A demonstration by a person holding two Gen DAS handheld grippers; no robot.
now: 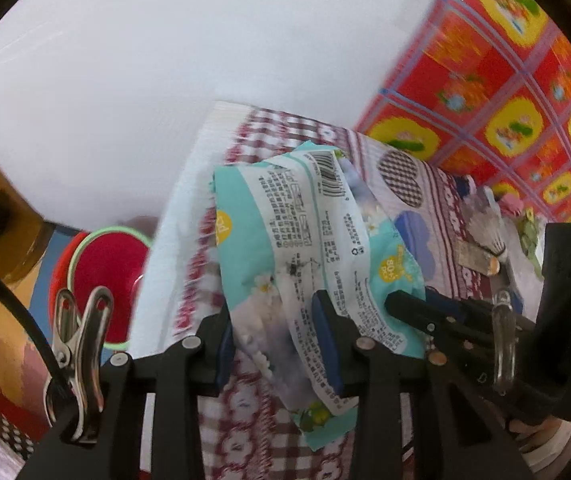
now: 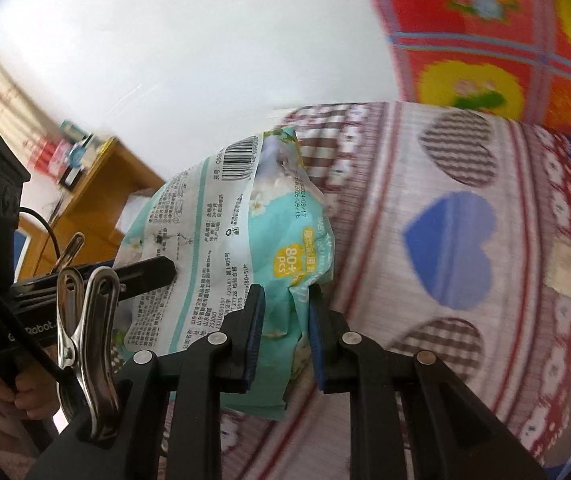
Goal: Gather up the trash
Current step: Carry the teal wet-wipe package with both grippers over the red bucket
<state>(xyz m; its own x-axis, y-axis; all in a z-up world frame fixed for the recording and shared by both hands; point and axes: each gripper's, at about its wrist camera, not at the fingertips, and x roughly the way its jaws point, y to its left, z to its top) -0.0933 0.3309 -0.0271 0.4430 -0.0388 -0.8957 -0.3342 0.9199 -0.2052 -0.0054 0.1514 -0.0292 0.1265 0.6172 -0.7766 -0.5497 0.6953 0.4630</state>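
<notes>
Above the bed (image 2: 425,168) with its heart-patterned cover, an empty wet-wipe packet (image 1: 317,240) is held by both claws: the left claw (image 1: 281,340) is clenched on its lower part, the right claw (image 2: 285,332) on its corner. Beside the bed, a red bin (image 1: 101,272) is seen; a shuttlecock (image 1: 485,240) lies on the cover.

A bed (image 2: 445,168) covered in a heart-patterned sheet bears a shuttlecock (image 1: 485,236).
</notes>
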